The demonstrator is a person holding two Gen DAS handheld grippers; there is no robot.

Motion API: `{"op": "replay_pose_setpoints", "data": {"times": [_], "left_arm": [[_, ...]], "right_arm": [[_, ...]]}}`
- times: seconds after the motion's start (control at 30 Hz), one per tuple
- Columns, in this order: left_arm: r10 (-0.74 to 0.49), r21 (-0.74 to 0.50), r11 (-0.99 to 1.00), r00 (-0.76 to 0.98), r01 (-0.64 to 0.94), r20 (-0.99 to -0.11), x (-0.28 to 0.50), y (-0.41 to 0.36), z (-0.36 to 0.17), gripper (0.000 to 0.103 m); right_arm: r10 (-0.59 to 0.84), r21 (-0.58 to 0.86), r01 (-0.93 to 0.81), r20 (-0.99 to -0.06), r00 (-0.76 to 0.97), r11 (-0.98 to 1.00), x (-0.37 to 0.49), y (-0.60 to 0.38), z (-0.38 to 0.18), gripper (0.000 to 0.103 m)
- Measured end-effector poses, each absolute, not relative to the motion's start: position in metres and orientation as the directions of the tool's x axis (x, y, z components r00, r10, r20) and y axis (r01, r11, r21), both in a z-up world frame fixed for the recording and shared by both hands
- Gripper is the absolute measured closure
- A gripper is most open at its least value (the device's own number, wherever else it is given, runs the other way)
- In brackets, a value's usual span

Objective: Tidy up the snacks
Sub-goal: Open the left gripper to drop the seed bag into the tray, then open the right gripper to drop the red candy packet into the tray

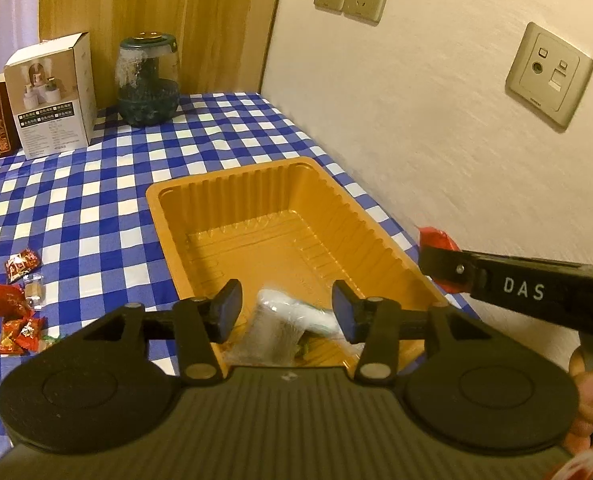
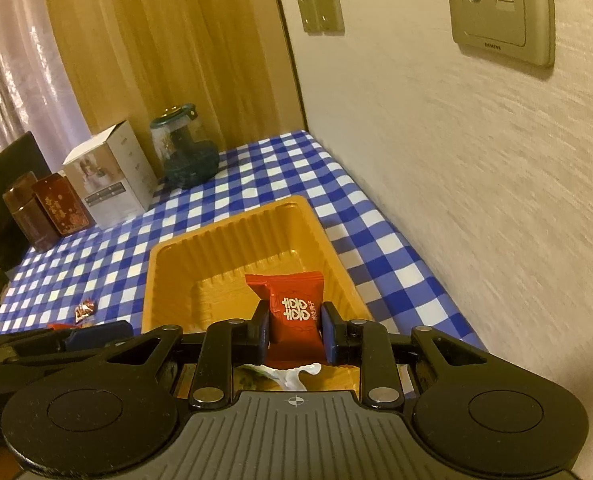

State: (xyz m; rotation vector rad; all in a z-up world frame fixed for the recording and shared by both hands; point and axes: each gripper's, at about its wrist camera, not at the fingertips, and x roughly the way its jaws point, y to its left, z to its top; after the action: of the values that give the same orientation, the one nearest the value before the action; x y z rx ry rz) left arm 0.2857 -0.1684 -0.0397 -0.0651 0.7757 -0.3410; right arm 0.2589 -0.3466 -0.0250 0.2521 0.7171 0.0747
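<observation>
Two grippers hover over a ribbed orange plastic tray: right gripper clamps a red foil candy packet; left gripper gapes wide above a blurred clear-wrapped snack.

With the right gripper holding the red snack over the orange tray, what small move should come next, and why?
Probably open the right gripper and let go. It is shut on the red snack packet, which hangs above the orange tray, near the end where a clear-wrapped snack already lies. The left gripper is open and holds nothing; more red snacks wait on the tablecloth.
</observation>
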Motion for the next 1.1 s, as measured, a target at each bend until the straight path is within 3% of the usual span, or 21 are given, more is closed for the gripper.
{"op": "replay_pose_setpoints", "data": {"times": [0.93,1.0,1.07,1.1], "left_arm": [[-0.27,-0.194,0.963,0.674,0.188,-0.688,0.27,-0.118,-0.036,0.058],[-0.267,-0.194,0.964,0.674,0.184,-0.689,0.271,-0.116,-0.037,0.058],[-0.264,-0.195,0.965,0.674,0.178,-0.69,0.27,-0.113,-0.037,0.058],[-0.261,-0.196,0.965,0.675,0.174,-0.69,0.269,-0.111,-0.038,0.058]], "right_arm": [[0.217,0.281,-0.041,-0.633,0.743,0.959,0.27,-0.32,-0.026,0.076],[0.241,0.316,-0.04,-0.628,0.74,0.948,0.273,-0.322,-0.027,0.07],[0.253,0.353,-0.024,-0.62,0.743,0.935,0.274,-0.327,-0.027,0.031],[0.25,0.365,-0.013,-0.611,0.751,0.931,0.273,-0.33,-0.027,0.03]]}}
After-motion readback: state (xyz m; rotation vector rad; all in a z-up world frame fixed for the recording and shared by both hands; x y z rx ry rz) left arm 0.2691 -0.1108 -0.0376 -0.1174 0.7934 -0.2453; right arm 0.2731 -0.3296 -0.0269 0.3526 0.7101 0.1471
